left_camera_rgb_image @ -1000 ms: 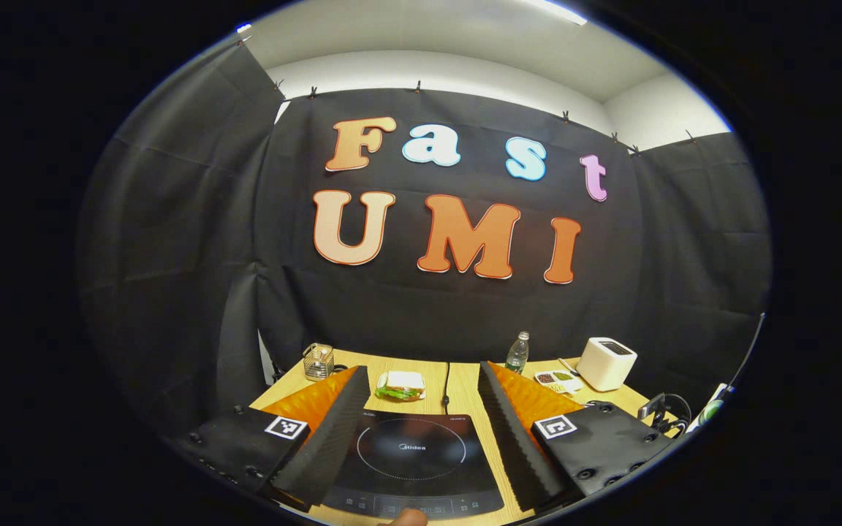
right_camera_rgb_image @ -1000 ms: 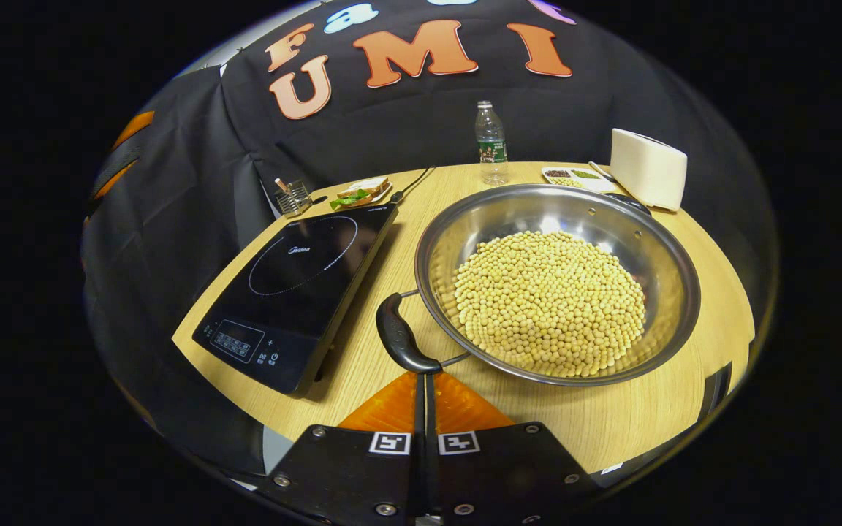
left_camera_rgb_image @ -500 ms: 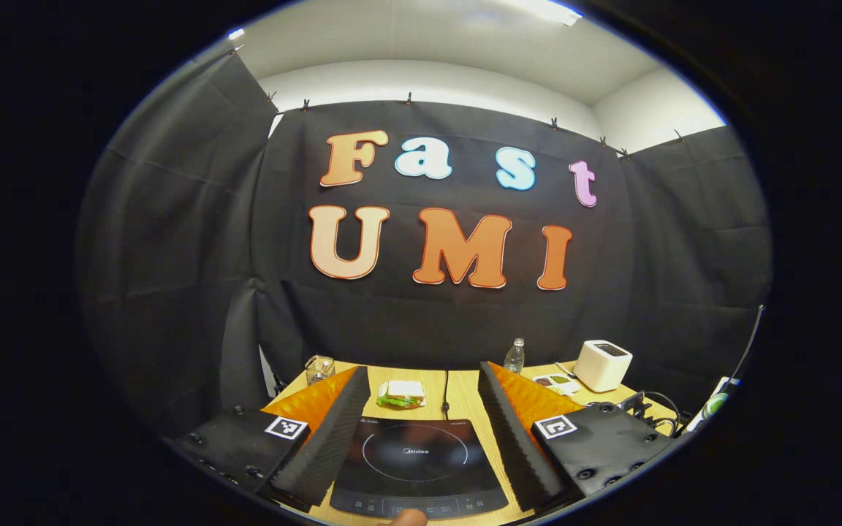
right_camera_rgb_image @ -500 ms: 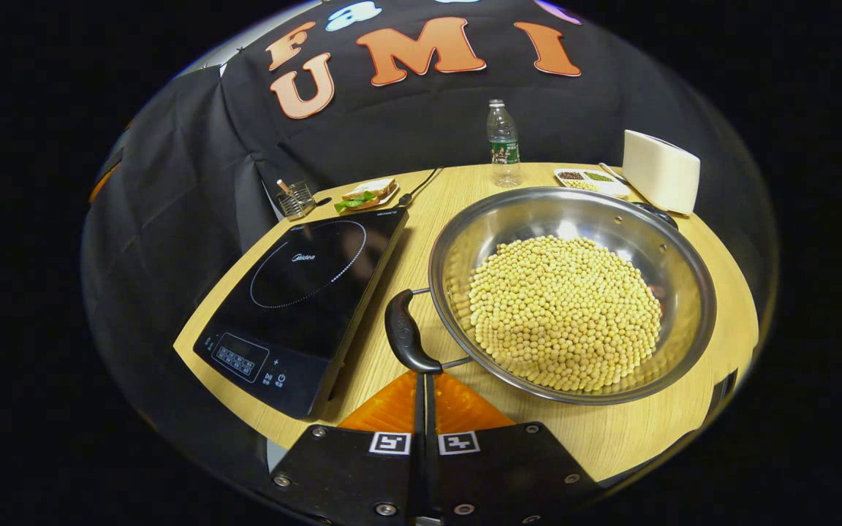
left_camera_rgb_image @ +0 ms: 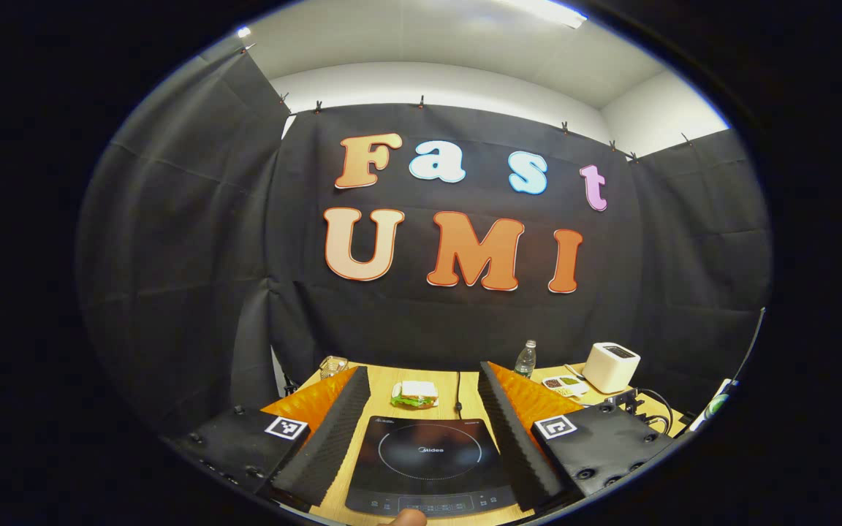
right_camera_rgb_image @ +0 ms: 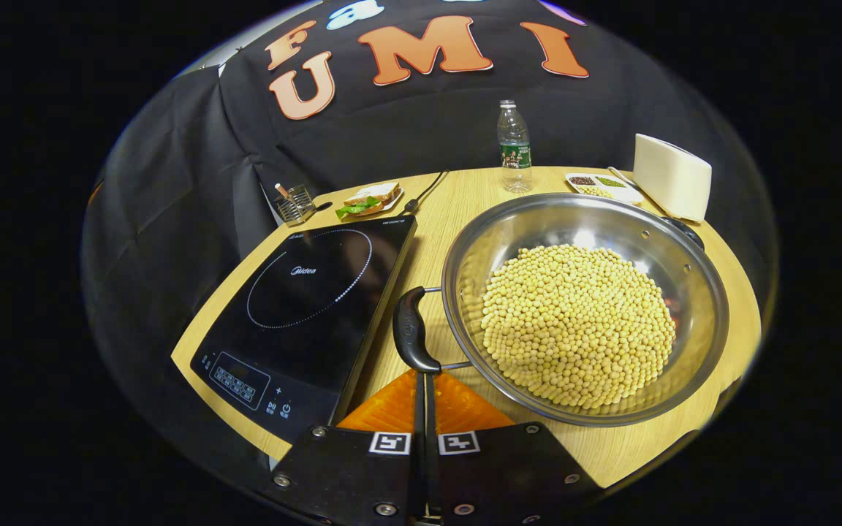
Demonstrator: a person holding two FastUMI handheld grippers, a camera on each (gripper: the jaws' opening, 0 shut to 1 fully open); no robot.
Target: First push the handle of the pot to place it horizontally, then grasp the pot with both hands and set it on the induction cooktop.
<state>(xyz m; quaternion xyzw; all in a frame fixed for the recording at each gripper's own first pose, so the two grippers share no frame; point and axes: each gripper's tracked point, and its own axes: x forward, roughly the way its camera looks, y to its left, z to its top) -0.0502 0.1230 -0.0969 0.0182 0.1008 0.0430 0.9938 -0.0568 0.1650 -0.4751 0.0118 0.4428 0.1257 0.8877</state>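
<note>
A wide steel pot point(right_camera_rgb_image: 476, 245) filled with soybeans point(right_camera_rgb_image: 582, 321) sits on the wooden table point(right_camera_rgb_image: 457, 212), right of the black induction cooktop point(right_camera_rgb_image: 304, 288). Its near black handle point(right_camera_rgb_image: 411, 337) points toward the cooktop's front; the far handle point(right_camera_rgb_image: 684, 231) peeks past the rim. My right gripper point(right_camera_rgb_image: 421, 375) is shut, and its joined tips touch the lower end of the near handle. In the left gripper view the left gripper point(left_camera_rgb_image: 422, 371) is open and held above the cooktop point(left_camera_rgb_image: 428, 460), with nothing between its fingers. A person's fingertip point(left_camera_rgb_image: 403, 517) shows at the bottom.
Along the table's far side stand a wire basket point(right_camera_rgb_image: 293, 204), a sandwich on a plate point(right_camera_rgb_image: 367, 199), a water bottle point(right_camera_rgb_image: 514, 145), a small divided tray point(right_camera_rgb_image: 602, 185) and a white toaster point(right_camera_rgb_image: 673, 178). The cooktop's cable point(right_camera_rgb_image: 427, 191) runs back.
The pot and its near handle have shifted right and slightly down in the right gripper view, with the shut tips still at the handle. The left gripper has drifted a little over the cooktop.
</note>
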